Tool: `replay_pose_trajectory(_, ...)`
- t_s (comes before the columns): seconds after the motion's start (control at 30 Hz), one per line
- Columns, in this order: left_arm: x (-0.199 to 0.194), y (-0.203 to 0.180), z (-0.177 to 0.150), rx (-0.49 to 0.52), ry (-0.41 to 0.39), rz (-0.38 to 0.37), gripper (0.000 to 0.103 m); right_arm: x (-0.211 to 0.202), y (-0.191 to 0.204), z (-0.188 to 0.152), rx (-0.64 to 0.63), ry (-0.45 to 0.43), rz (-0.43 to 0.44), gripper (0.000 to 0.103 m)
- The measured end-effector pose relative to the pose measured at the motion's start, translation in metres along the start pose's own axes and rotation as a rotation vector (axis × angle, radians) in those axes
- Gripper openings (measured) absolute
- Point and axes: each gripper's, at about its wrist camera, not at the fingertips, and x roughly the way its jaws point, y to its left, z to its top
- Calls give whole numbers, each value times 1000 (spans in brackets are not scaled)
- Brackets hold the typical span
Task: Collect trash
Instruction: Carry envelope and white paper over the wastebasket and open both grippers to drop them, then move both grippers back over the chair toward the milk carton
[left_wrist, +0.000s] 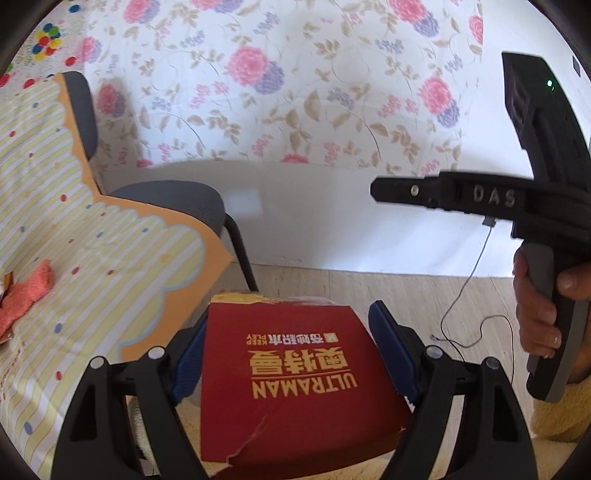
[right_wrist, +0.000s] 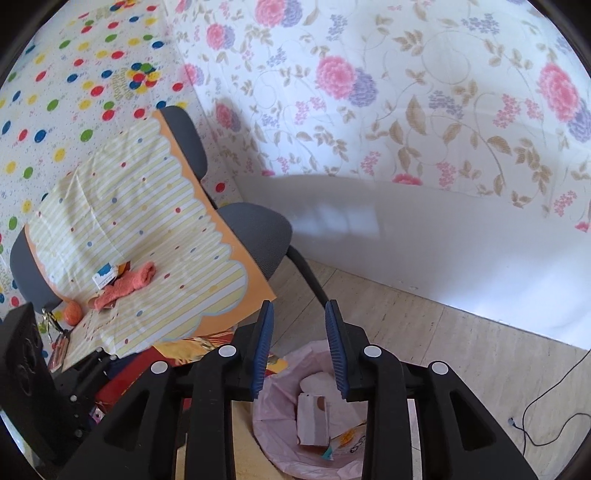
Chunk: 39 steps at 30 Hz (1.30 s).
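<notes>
A red cardboard box (left_wrist: 291, 369) printed ULTRAMAN, torn at its near edge, sits between the blue pads of my left gripper (left_wrist: 293, 360). The pads press on its two sides. In the right wrist view the same red box (right_wrist: 125, 373) shows at lower left. My right gripper (right_wrist: 299, 347) hangs above a bin lined with a pink bag (right_wrist: 280, 373), its jaws apart and nothing between them. Inside the bin lie a small pale carton (right_wrist: 314, 421) and some wrappers. A hand (left_wrist: 535, 302) holds the right gripper (left_wrist: 380, 190) at the right of the left wrist view.
A grey chair (right_wrist: 255, 229) stands left of the bin, draped with a yellow striped sheet (right_wrist: 129, 221) that carries an orange towel (right_wrist: 127, 282) and small scraps. A thin cable (right_wrist: 546, 398) lies on the wooden floor by the white wall.
</notes>
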Motion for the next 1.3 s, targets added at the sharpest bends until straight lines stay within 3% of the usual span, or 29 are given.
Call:
replay_pose_trajectory(0.1, 19, -6, 1, 18, 50, -10, 89, 3, -10, -1, 20, 6, -7, 32)
replay_pose_trajectory(0.23, 33, -5, 2, 16, 77, -7, 90, 9, -19, -3, 33, 19, -14, 32)
replay_pose_trajectory(0.6, -4, 45, 0, -115, -9, 139, 90, 22, 1, -2, 4, 39, 9, 34)
replay_pose_trajectory(0.93, -56, 98, -12, -221, -69, 267, 90, 31, 64, 15, -116, 18, 82, 39)
replay_pose_trajectory(1.3, -124, 171, -46, -374, -120, 463, 92, 74, 171, 33, -317, 38, 275, 46)
